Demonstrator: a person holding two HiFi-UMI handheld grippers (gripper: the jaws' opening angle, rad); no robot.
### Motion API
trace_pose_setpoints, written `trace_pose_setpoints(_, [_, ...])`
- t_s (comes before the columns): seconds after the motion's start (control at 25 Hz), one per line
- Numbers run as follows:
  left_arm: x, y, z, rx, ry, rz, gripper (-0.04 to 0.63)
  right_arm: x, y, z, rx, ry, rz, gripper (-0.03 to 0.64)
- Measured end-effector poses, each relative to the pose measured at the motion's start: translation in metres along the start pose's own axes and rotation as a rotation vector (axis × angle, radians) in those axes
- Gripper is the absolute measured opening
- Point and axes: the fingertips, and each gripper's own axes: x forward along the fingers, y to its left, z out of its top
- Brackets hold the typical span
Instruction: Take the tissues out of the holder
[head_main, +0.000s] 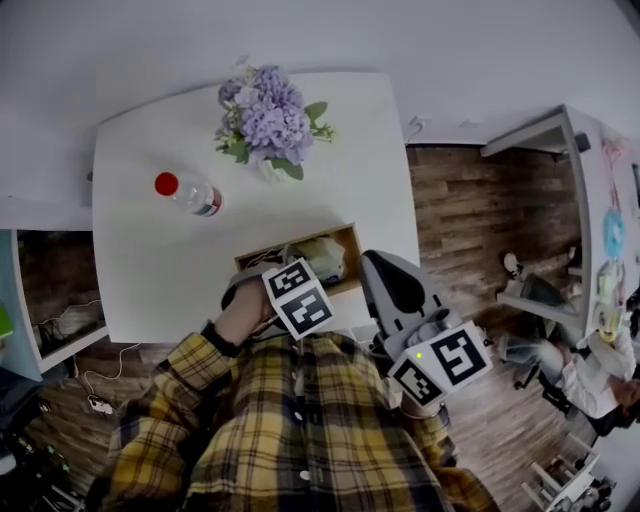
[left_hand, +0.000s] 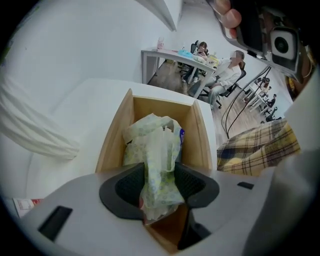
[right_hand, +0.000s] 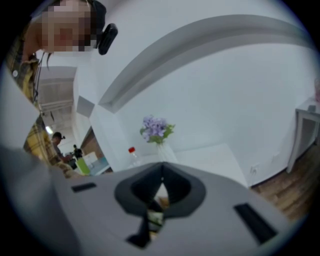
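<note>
A wooden tissue holder (head_main: 348, 240) stands at the near edge of the white table (head_main: 150, 270). In it lies a pale green patterned tissue pack (head_main: 322, 256). The left gripper view looks down into the holder (left_hand: 112, 137), and my left gripper (left_hand: 159, 187) is shut on the top of the tissue pack (left_hand: 155, 145), which still sits inside the box. In the head view my left gripper (head_main: 297, 270) is over the holder, its jaws hidden under its marker cube. My right gripper (head_main: 378, 268) hovers just right of the holder, off the table's edge, and is shut (right_hand: 161, 178) on nothing.
A vase of purple flowers (head_main: 268, 120) and a clear bottle with a red cap (head_main: 190, 193) stand farther back on the table. Wooden floor lies to the right, where a person (head_main: 590, 370) sits at desks. A shelf unit (head_main: 40, 300) is on the left.
</note>
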Motion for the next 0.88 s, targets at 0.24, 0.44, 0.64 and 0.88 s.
trace_pose_setpoints(0.24, [-0.003, 0.006, -0.002, 0.035, -0.001, 0.03, 0.089, 0.002, -0.002, 0.001, -0.002, 0.003, 0.004, 0.012])
trace_pose_setpoints(0.44, [-0.006, 0.008, -0.001, 0.021, -0.012, 0.026, 0.037, 0.001, -0.003, 0.001, -0.001, 0.006, 0.002, 0.012])
trace_pose_setpoints(0.64, [-0.008, 0.009, 0.0, 0.021, -0.026, 0.034, 0.031, 0.0, -0.002, -0.001, -0.012, 0.013, 0.001, 0.012])
trace_pose_setpoints(0.88, [-0.021, 0.009, 0.006, 0.024, -0.065, 0.051, 0.031, -0.003, 0.002, -0.002, -0.04, 0.028, 0.006, 0.012])
